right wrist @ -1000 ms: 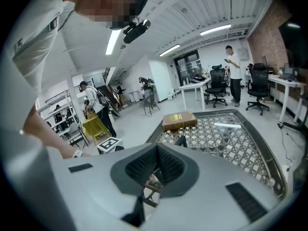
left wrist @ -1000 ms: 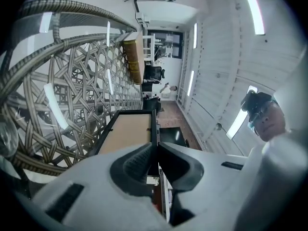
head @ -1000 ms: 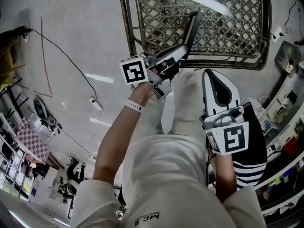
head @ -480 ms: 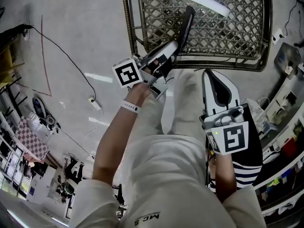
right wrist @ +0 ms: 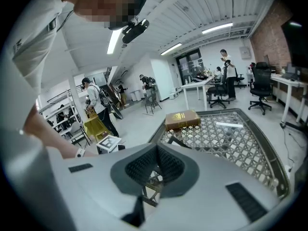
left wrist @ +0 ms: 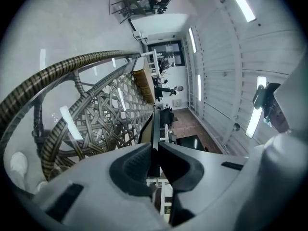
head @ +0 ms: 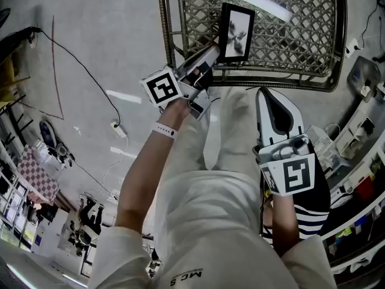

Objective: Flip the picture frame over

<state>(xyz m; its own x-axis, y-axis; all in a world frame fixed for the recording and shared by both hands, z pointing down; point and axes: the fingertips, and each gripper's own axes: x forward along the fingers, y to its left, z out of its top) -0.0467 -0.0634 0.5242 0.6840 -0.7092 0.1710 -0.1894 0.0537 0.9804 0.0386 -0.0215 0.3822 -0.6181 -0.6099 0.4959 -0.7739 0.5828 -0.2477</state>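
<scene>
My left tongs (head: 207, 62) are clenched on the lower edge of the picture frame (head: 236, 33), thin black moulding pinched flat between the two pads. In the left gripper view I see the frame edge-on (left wrist: 155, 124), running straight up from the jaws toward twelve o'clock. From my head camera the frame stands at about twelve o'clock from my body, tilted, its printed face turned up toward me. It hangs over the near rim of the glass-topped wicker table (head: 313, 47).

My right tongs (head: 271, 104) sit at about four o'clock, low by my hip, jaws pressed together with nothing between them. At twelve o'clock from them, a brown book (right wrist: 182, 120) lies on the table's far corner.
</scene>
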